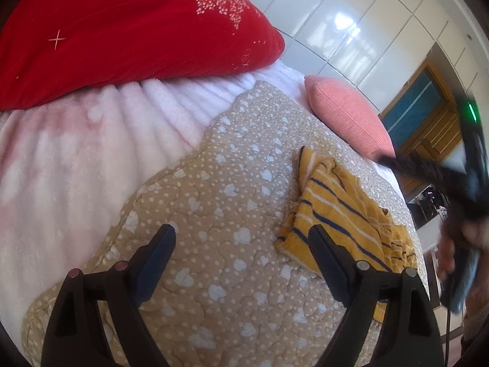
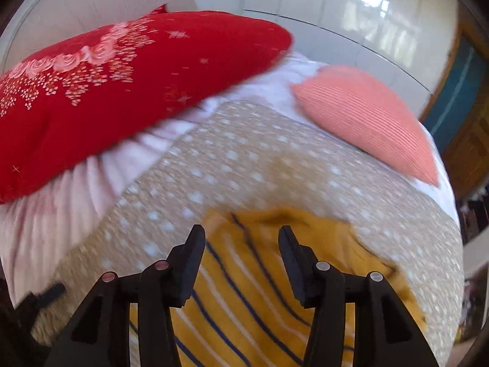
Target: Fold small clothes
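1. I see the left claw [image 1: 241,238] at the bottom of the left wrist view, released, its jaws set wide with nothing between them, hanging over the beige quilted bed cover with pale dots and heart shapes [image 1: 214,183].
2. The task's thing, a small mustard-yellow garment with navy and white stripes [image 1: 342,217], lies crumpled on that cover at the centre right of the left wrist view. The left claw's right finger overlaps the garment's lower left edge in the picture; whether it touches, I cannot tell.
3. The right claw [image 2: 241,244] sits at the bottom centre of the right wrist view, released, jaws parted, directly above the striped garment [image 2: 244,299]. The pads press on no cloth. This view is blurred.
4. In the left wrist view the right claw [image 1: 464,202] appears as a dark smear at the right edge, beside the garment.
5. A large red pillow with pink flower print [image 1: 122,36] fills the upper left, resting on a ribbed pale pink fleece blanket [image 1: 76,153].
6. A small coral ribbed cushion [image 1: 345,113] lies at the upper right of the cover, well apart from the garment.
7. Glossy white cabinet panels [image 1: 360,24] stand behind the bed.
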Action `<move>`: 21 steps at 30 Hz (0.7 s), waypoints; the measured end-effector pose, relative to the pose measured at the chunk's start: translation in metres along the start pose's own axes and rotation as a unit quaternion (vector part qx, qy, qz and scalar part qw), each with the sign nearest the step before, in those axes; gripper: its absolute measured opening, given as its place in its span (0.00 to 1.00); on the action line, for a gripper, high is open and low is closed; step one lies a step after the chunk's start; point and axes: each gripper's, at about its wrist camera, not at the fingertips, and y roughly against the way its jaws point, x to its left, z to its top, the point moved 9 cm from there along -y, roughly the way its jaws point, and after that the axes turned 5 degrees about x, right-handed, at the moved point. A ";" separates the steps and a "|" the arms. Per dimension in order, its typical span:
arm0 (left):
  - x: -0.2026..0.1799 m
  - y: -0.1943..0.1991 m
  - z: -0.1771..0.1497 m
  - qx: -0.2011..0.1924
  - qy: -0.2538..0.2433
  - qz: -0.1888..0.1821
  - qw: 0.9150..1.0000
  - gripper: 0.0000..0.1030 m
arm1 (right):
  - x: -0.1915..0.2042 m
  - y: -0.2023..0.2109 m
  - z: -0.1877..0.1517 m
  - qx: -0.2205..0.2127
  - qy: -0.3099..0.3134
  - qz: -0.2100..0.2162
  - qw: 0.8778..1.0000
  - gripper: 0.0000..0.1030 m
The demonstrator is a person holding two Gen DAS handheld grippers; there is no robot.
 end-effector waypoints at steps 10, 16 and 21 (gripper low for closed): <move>-0.028 0.011 -0.020 -0.013 -0.033 0.006 0.999 0.85 | -0.176 0.013 -0.192 0.088 -0.237 -0.043 0.966 0.59; -0.046 0.001 -0.037 -0.001 -0.055 0.006 0.998 0.85 | -0.212 0.030 -0.231 0.086 -0.286 -0.032 0.954 0.59; -0.043 -0.007 -0.039 0.009 -0.043 0.007 0.999 0.85 | -0.190 0.049 -0.208 0.061 -0.233 -0.024 0.970 0.63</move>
